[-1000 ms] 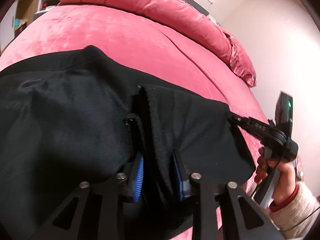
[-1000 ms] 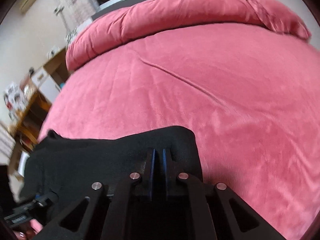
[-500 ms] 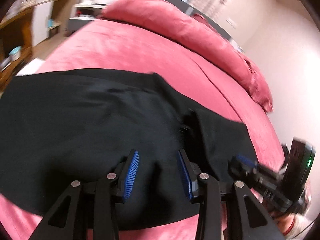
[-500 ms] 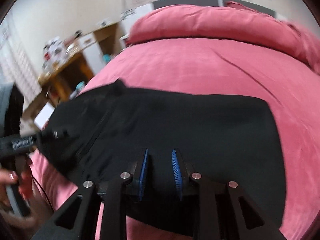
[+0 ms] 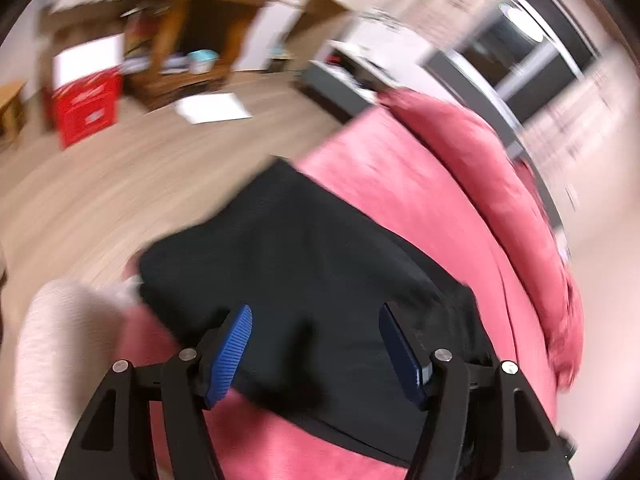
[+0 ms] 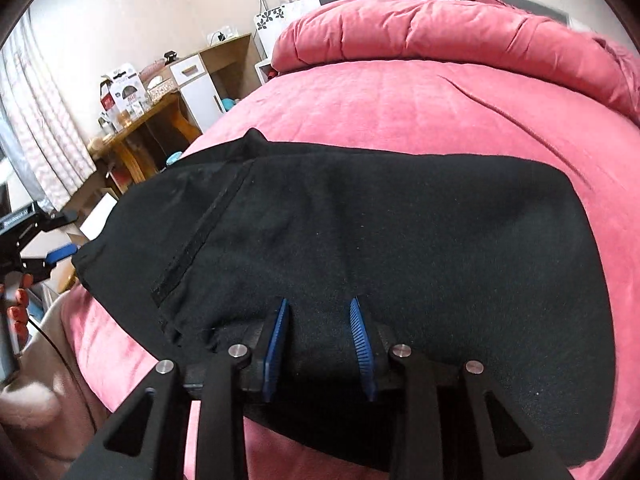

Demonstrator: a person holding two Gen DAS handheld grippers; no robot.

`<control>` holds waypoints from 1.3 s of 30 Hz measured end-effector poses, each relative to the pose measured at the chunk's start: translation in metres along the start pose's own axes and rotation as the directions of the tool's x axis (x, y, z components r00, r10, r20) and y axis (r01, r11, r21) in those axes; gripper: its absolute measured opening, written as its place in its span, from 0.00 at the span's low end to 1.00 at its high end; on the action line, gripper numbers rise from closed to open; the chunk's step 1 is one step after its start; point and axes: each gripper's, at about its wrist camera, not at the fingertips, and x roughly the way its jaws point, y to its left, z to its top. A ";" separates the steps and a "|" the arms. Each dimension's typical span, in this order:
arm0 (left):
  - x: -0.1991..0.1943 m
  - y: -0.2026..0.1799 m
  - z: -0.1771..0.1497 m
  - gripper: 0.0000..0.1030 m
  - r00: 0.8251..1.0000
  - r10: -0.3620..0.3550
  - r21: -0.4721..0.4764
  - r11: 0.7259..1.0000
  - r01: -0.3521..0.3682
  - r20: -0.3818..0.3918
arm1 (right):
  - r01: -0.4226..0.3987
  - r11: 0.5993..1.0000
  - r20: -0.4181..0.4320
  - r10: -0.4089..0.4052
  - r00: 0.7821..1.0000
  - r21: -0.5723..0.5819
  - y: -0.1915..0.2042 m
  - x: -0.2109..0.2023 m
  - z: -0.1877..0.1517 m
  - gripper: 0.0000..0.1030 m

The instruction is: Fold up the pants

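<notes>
The black pants [image 6: 400, 240] lie folded flat across the pink bed [image 6: 400, 108], one end reaching the bed's left edge. My right gripper [image 6: 318, 300] hovers over their near edge with its jaws opening. Black cloth shows in the gap, but the blue pads [image 6: 362, 340] do not press it. In the blurred left wrist view my left gripper [image 5: 315, 308] is above the pants [image 5: 304, 252] near the bed's corner. Its jaws are opening wide and nothing is held between them. It also appears at the far left of the right wrist view as the left gripper [image 6: 28, 236], held in a hand [image 6: 18, 308].
A rolled pink duvet [image 6: 440, 36] lies along the head of the bed. Left of the bed are a wooden desk [image 6: 136, 136] with clutter, a red crate [image 5: 86, 108] and white paper [image 5: 212, 107] on the wood floor. A pale sleeve [image 5: 60, 360] is at lower left.
Both grippers have let go of the pants and opened. The left one has swung towards the bed's left corner. The right one has drawn back, and the pants now lie flat.
</notes>
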 end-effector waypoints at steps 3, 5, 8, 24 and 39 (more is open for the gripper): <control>-0.006 0.022 0.006 0.66 0.999 0.033 -0.059 0.998 -0.031 0.028 | -0.003 1.000 0.001 0.003 1.000 -0.001 0.001 0.001 0.000 0.34; -0.007 0.031 0.015 0.68 0.996 0.076 -0.059 0.996 -0.073 0.052 | -0.005 1.000 0.001 0.005 1.000 -0.005 0.003 0.002 0.000 0.36; 0.009 0.043 0.029 0.70 0.993 0.114 -0.048 0.993 -0.112 0.027 | -0.007 1.000 0.001 0.007 1.000 -0.007 0.004 0.002 0.000 0.37; 0.043 0.061 0.041 0.53 0.977 0.108 -0.147 0.980 -0.136 -0.182 | -0.006 1.000 0.001 0.006 1.000 -0.007 0.003 0.003 0.001 0.38; 0.026 0.036 0.040 0.14 0.992 0.102 -0.011 0.995 -0.103 -0.069 | -0.007 1.000 0.001 0.007 1.000 -0.007 0.003 0.003 0.002 0.38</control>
